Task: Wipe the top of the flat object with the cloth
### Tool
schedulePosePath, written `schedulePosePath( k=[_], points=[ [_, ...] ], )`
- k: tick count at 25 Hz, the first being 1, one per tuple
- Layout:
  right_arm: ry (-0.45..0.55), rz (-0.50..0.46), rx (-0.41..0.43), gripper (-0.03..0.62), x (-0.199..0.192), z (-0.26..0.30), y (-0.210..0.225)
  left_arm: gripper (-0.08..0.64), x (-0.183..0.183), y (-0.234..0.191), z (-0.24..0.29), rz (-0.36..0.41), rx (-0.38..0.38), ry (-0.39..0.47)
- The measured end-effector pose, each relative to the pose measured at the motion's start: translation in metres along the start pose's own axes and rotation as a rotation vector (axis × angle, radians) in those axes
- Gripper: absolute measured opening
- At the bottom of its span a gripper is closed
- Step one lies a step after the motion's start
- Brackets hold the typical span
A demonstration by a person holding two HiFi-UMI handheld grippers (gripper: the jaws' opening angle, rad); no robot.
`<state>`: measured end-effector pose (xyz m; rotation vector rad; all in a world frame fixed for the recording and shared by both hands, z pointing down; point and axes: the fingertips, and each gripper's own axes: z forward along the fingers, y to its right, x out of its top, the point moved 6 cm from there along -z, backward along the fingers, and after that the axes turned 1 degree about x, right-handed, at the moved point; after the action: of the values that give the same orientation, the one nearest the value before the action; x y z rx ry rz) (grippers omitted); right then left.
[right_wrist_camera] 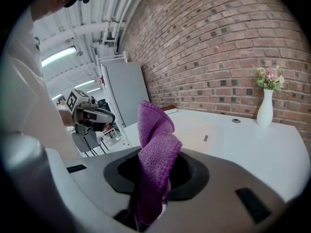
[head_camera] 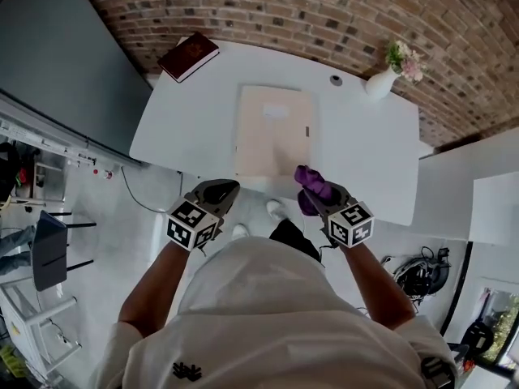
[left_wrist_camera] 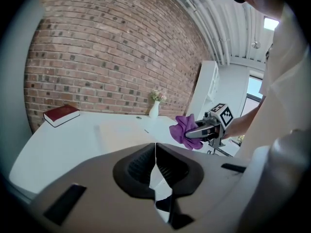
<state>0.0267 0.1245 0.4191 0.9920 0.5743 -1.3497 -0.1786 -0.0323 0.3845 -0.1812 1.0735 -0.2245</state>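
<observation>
A flat beige board (head_camera: 274,130) lies on the white table (head_camera: 365,152), its near edge by the table's front. My right gripper (head_camera: 312,186) is shut on a purple cloth (head_camera: 310,184), held just off the board's near right corner; the cloth (right_wrist_camera: 154,154) stands up between the jaws. My left gripper (head_camera: 220,193) hangs at the table's front edge, left of the board, jaws shut with nothing in them. From the left gripper view, the board (left_wrist_camera: 124,132) and the right gripper with the cloth (left_wrist_camera: 184,131) show ahead.
A dark red book (head_camera: 188,56) lies at the table's far left corner. A white vase with flowers (head_camera: 383,79) stands at the far right, with a small round disc (head_camera: 336,80) beside it. A brick wall (head_camera: 308,14) runs behind the table.
</observation>
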Motion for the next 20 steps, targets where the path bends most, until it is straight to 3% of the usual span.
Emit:
schedulePosePath(
  k=[10, 20],
  points=[
    [-0.002, -0.012, -0.013, 0.13, -0.011, -0.021, -0.057, 0.025, -0.005, 0.022, -0.042, -0.013, -0.019, 0.044],
    [-0.006, -0.051, 0.018, 0.13, -0.001, -0.028, -0.076, 0.025, -0.01, 0.02, -0.054, -0.018, -0.008, 0.035]
  ],
)
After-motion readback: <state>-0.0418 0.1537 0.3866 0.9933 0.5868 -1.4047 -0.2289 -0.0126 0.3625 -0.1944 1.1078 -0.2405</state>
